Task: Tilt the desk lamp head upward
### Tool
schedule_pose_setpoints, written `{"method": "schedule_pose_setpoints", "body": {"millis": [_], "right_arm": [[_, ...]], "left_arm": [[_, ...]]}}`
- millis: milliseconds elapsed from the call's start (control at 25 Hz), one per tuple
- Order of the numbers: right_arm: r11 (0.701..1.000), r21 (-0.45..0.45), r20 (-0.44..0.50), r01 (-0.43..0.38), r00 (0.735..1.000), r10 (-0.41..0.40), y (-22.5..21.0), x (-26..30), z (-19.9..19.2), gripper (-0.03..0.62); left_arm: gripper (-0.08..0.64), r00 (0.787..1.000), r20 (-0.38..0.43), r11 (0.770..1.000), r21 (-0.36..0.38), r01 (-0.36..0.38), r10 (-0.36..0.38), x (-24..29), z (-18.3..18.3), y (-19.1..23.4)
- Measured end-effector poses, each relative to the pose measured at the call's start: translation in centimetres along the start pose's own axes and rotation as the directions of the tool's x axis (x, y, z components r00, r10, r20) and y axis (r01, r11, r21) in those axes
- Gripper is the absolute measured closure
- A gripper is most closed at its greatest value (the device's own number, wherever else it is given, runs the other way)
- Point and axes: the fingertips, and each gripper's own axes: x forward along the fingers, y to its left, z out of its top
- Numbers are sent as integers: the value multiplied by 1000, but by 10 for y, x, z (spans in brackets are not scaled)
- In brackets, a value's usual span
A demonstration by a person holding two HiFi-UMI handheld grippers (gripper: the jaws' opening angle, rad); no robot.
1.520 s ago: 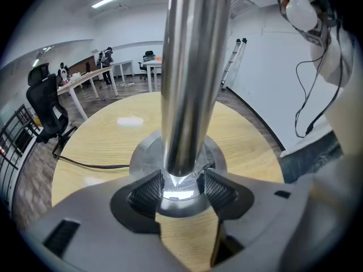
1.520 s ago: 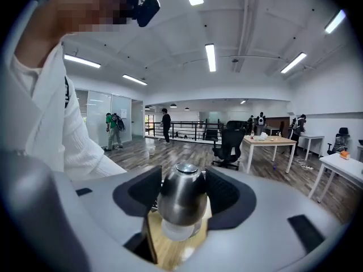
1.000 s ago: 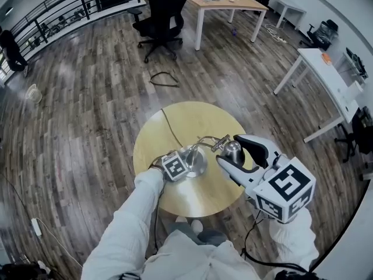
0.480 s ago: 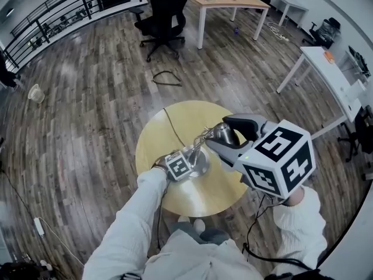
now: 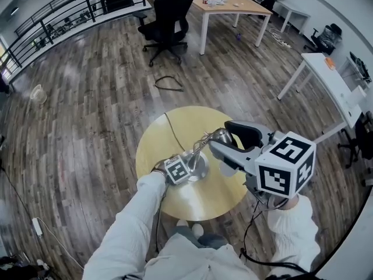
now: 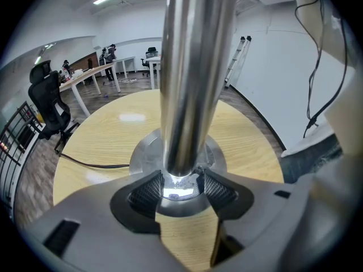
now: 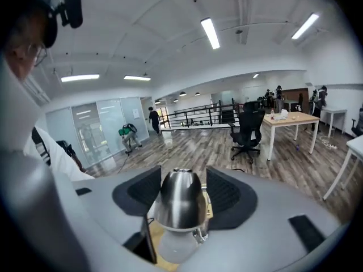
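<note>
Clamping the lamp stem [image 6: 193,67] at the worktop [image 5: 169,127] centre, the left tongs [image 6: 180,188] are steadying it while the right tongs [image 7: 181,191] are gripping the lamp head [image 7: 178,208] toward 2 o'clock, tilt apparently unfinished.

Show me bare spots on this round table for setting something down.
Bare: round yellow wooden table left of the thin black cord, and the far arc between cord and shiny metal lamp head. Crowded: near middle, around chrome lamp base, left gripper and right gripper.
</note>
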Motion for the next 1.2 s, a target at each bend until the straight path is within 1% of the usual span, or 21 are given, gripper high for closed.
{"method": "schedule_pose_setpoints", "body": {"millis": [80,200,280,320,400,440,520,560,600,640,680,720,760,800,840,920,1000,1040,1120,1200], "right_arm": [[999,55,61,-3,998,-1,-5,-12,7,337],[995,93,157,37,986,-51,-17,-39,18,337],[989,113,211,93,971,-115,-30,-63,19,337],[983,128,228,130,961,-157,-40,-75,14,337],[961,165,237,222,937,-257,-64,-98,-5,337],[943,189,229,275,921,-314,-79,-108,-21,337],[893,240,190,381,883,-428,-109,-123,-64,337],[866,271,160,420,868,-471,-121,-126,-91,338],[844,307,123,440,861,-494,-129,-125,-119,339],[825,355,85,441,863,-498,-131,-121,-150,340],[805,412,50,428,871,-489,-130,-113,-179,357],[781,469,19,411,880,-474,-126,-103,-208,402],[759,515,-12,399,888,-459,-119,-92,-235,472],[743,541,-44,394,896,-443,-110,-78,-258,502],[737,551,-75,392,903,-424,-99,-62,-278,521],[745,545,-129,383,917,-377,-74,-28,-307,550],[767,529,-163,363,930,-328,-49,1,-327,570],[780,517,-176,353,935,-307,-37,12,-334,578],[807,488,-192,334,942,-274,-17,27,-343,579],[828,466,-194,312,949,-249,0,32,-347,580]], "left_arm": [[328,1000,19,1000,1,-5,5,-1,1,0],[328,998,58,1000,-17,-16,17,-3,2,0],[328,997,80,998,-66,-16,21,-8,-2,-2],[328,995,99,995,-102,-11,21,-12,-4,-5],[328,985,167,983,-185,2,29,-27,-3,-11],[328,976,211,975,-224,2,46,-38,-1,-13],[331,950,298,954,-298,-1,94,-60,-3,-18],[348,933,338,942,-335,-3,123,-70,-6,-22],[374,914,375,929,-370,-5,154,-79,-8,-28],[392,894,408,916,-402,-7,186,-88,-10,-34],[409,873,438,902,-432,-6,215,-97,-11,-42],[423,852,464,888,-461,-2,243,-105,-11,-51],[437,831,487,872,-489,4,270,-113,-10,-60],[451,810,505,854,-520,10,298,-119,-9,-69],[478,791,515,832,-555,15,329,-125,-9,-77],[558,762,515,780,-626,21,393,-133,-9,-90],[558,743,508,731,-681,36,436,-135,-10,-103],[558,736,503,713,-700,41,452,-135,-10,-110],[558,732,492,691,-722,40,471,-134,-11,-125],[558,730,488,681,-731,44,478,-134,-11,-141]]}}
